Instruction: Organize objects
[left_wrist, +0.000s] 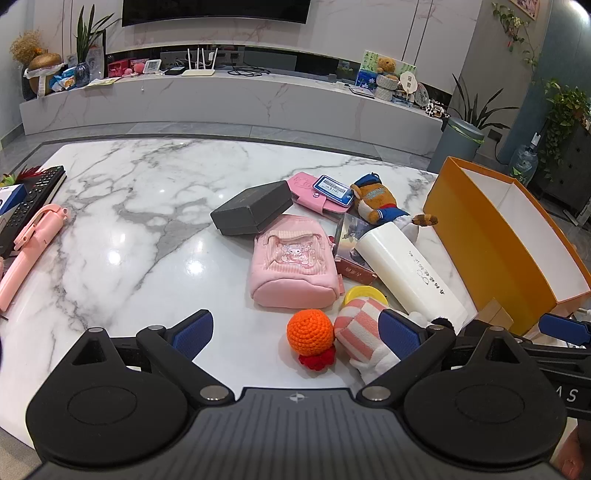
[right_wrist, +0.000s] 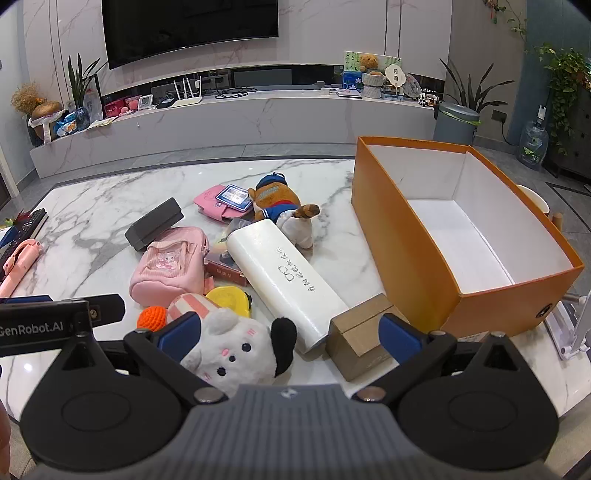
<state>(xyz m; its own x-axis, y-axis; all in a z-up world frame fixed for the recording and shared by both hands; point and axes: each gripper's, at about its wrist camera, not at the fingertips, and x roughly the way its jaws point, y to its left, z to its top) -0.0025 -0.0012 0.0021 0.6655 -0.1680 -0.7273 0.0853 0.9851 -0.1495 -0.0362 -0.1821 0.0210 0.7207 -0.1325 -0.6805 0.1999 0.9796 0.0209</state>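
A pile lies on the marble table (left_wrist: 129, 221): a dark grey box (left_wrist: 253, 208), a pink pouch (left_wrist: 291, 262), a long white case (left_wrist: 410, 269), a sailor teddy (left_wrist: 378, 201), an orange crochet ball (left_wrist: 310, 332) and a striped white plush (right_wrist: 225, 343). A small brown box (right_wrist: 360, 334) sits by the plush. To the right stands an open orange box (right_wrist: 406, 236) with a bare white inside. My left gripper (left_wrist: 297, 326) hovers open above the crochet ball. My right gripper (right_wrist: 290, 332) is open over the plush and the brown box. Neither holds anything.
A pink wallet with a blue card (left_wrist: 325, 192) lies behind the pile, a yellow tape measure (right_wrist: 229, 301) and a reddish box (left_wrist: 356, 271) within it. A pink handheld stick (left_wrist: 29, 251) and a black remote (left_wrist: 33, 203) lie at the table's left edge.
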